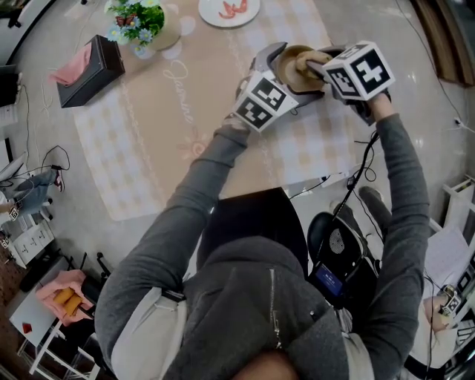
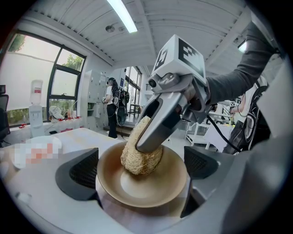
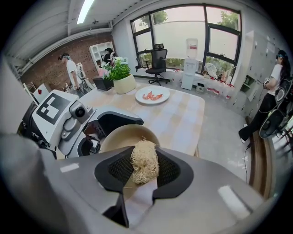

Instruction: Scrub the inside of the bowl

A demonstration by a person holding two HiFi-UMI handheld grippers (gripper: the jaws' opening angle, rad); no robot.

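Two grippers are engaged on one bowl [image 2: 146,194]. The left gripper [image 2: 142,168] is clamped across the bowl, one pad at each side of the rim, and the bowl is held above the table [image 1: 156,133] near its front edge. The right gripper [image 3: 144,173] is closed on one scrubber [image 2: 137,160], a pale fibrous wad pinched between its pads.

Progress: scrubbing is judged to be under way. The scrubber is pressed against the far inner wall, touching it just above the bowl's floor. The floor and near wall are bare; no soil, foam or water is seen on them. How much of the inside has already been covered cannot be told. The near wall and the floor are judged to remain, as is setting the bowl down.

Count: bowls, 1; scrubbers, 1; grippers, 2. Also on the table, well apart from the work: plate [image 1: 228,10], 1, with red food; potted plant [image 1: 137,21], 1; tissue box [image 1: 90,70], 1.
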